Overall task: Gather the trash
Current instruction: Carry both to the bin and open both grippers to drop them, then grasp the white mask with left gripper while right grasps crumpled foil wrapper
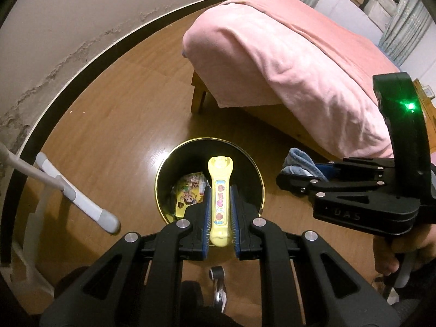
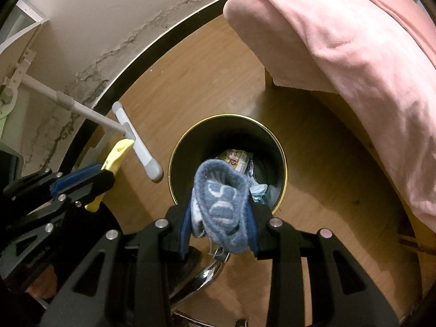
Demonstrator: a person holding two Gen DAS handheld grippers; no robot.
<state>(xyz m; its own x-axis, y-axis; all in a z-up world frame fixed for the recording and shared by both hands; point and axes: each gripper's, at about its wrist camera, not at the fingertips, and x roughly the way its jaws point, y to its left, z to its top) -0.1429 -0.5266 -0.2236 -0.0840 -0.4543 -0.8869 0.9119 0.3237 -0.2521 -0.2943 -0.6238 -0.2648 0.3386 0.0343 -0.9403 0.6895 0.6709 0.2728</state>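
Both grippers hang over the black gold-rimmed trash bin (image 1: 163,179) on the wooden floor (image 1: 114,125). Left gripper (image 1: 221,190) fingers (image 1: 207,204) clenched on a yellow plastic toy handle (image 1: 220,207) with pink stickers, its tip over the bin mouth. Right gripper (image 2: 218,234) fingers (image 2: 184,234) clenched on a blue sock (image 2: 220,204), dangling above the bin rim. Colourful wrappers (image 1: 188,193) lie inside the bin. Pink blanket (image 1: 286,54) covers the bed beside it; white rack foot (image 1: 90,204) near the wall.

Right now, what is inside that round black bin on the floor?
The bin holds a colourful printed wrapper and pale crumpled scraps. The held sock and yellow toy cover the rest.
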